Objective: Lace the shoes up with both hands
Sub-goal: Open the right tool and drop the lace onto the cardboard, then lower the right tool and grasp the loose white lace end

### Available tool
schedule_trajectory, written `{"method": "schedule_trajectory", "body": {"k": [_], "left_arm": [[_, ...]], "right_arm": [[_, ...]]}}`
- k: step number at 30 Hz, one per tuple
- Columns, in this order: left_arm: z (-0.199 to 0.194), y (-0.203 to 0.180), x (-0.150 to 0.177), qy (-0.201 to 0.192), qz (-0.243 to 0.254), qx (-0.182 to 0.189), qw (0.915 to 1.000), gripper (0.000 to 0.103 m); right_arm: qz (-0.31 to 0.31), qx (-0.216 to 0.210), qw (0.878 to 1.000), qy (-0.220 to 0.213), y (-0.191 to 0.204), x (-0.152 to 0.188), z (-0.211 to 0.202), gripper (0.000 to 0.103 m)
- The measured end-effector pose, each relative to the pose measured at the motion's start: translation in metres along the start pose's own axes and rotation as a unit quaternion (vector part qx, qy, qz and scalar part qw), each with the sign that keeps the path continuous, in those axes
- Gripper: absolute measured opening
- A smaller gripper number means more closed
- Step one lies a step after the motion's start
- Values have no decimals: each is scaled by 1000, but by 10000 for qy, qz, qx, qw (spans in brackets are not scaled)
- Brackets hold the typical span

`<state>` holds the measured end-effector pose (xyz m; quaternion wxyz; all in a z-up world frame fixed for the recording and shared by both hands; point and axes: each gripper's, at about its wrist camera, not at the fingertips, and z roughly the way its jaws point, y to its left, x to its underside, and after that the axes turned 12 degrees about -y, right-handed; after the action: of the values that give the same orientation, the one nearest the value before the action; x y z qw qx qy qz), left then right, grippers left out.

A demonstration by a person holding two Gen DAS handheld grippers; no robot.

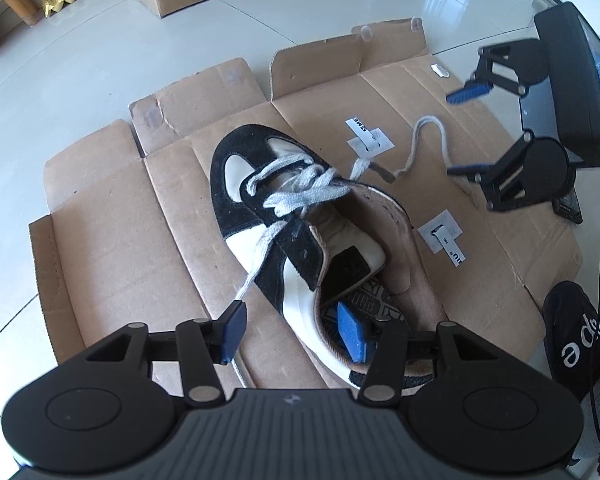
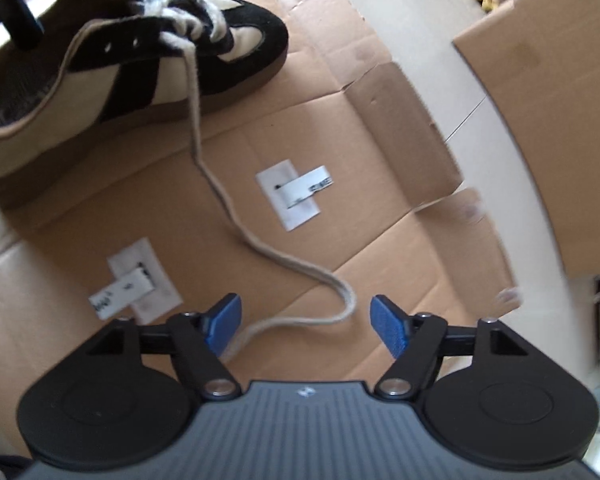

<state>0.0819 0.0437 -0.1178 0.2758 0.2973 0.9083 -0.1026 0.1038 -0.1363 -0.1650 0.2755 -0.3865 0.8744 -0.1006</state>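
The flat cardboard (image 1: 112, 240) lay on the floor, and the shoe (image 1: 300, 216) sat in its middle. The shoe looked about half laced: the lower holes were crossed, the top ones empty. One lace (image 2: 220, 208) trailed loose off the shoe. The right gripper (image 2: 306, 324) stood wide open over its end, holding nothing. The left gripper (image 1: 296, 330) was half open astride the shoe's heel rim, not squeezing.

The black bag (image 1: 576, 344) at my right carries white letters, "e", "d" and one more, cut off. White paper tags (image 1: 370, 136) on the cardboard sheet (image 1: 112, 240) bear print too small to read. The shoe insole (image 1: 374, 300) has unreadable patterned lettering.
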Motion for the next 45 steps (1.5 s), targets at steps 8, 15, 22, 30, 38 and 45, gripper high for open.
{"method": "schedule_trajectory", "body": {"k": [8,15,22,30,38,45], "left_arm": [[-2,-5,0,-80,7,92,9999,55],[-1,-10,0,-94,72,147,9998,55],[1,-13,2,-65,93,177,9998,55],[1,-13,4,-41,118,185,9998,55],[-1,-10,6,-82,82,174,9998,55],[-3,-6,8,-103,34,142,9998,55]], "right_arm": [[913,-259,9951,274,-12,27,-11,74],[1222,-903,9861,665,-3,43,-5,52],[1154,-1243,9834,644,11,38,-2,51],[947,-1658,9805,472,35,22,3,58],[735,-1341,9880,-204,34,7,-13,86],[1190,-1074,9831,889,-2,46,2,73]]}}
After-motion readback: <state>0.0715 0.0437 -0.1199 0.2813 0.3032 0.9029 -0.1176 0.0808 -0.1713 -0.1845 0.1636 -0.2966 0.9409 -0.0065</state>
